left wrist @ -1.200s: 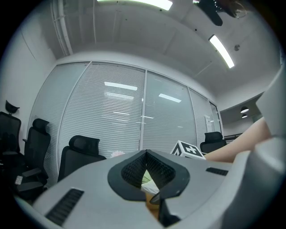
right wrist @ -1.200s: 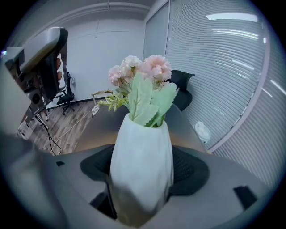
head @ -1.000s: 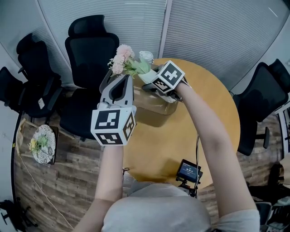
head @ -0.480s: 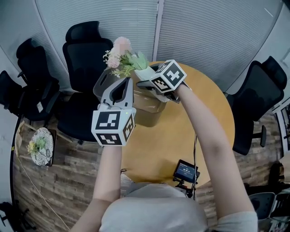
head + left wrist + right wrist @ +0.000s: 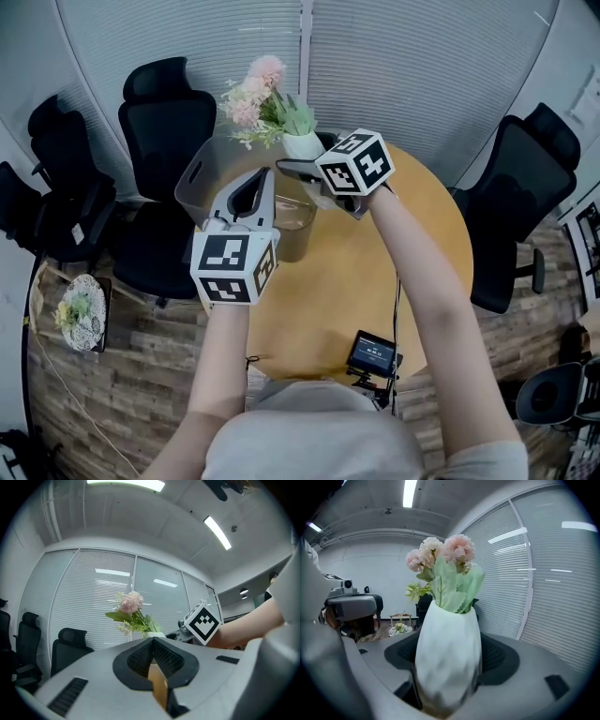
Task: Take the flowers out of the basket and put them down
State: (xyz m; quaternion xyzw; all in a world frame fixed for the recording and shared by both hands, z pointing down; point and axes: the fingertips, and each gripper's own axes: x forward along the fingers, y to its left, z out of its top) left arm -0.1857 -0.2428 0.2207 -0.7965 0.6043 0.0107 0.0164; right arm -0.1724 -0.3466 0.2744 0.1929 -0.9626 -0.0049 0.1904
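Clamping the lower body of a white vase (image 5: 447, 653), the jaws of the right gripper (image 5: 298, 167) stood fairly wide apart, with the vase filling the gap between them and both pads pressed against its sides. The vase was upright, and the flowers (image 5: 255, 94), pink blooms with pale green leaves, rose from its mouth. In the head view the vase and flowers appeared raised over the far rim of the basket (image 5: 202, 173), outside it rather than down inside. The basket was a translucent grey tub at the left edge of the round wooden desk (image 5: 412, 253). The left gripper (image 5: 251, 192) pointed away from the person at the basket's near side. Its jaws were brought together on a thin tan-looking edge, which the head view placed at the basket's wall. A small device with a lit screen (image 5: 370, 354) sat at the near edge of the desk. Black office chairs (image 5: 159, 122) stood around the desk, in front of walls of closed blinds. Another bunch of flowers (image 5: 77, 314) lay in a pale holder on the wooden floor, well apart on the left.
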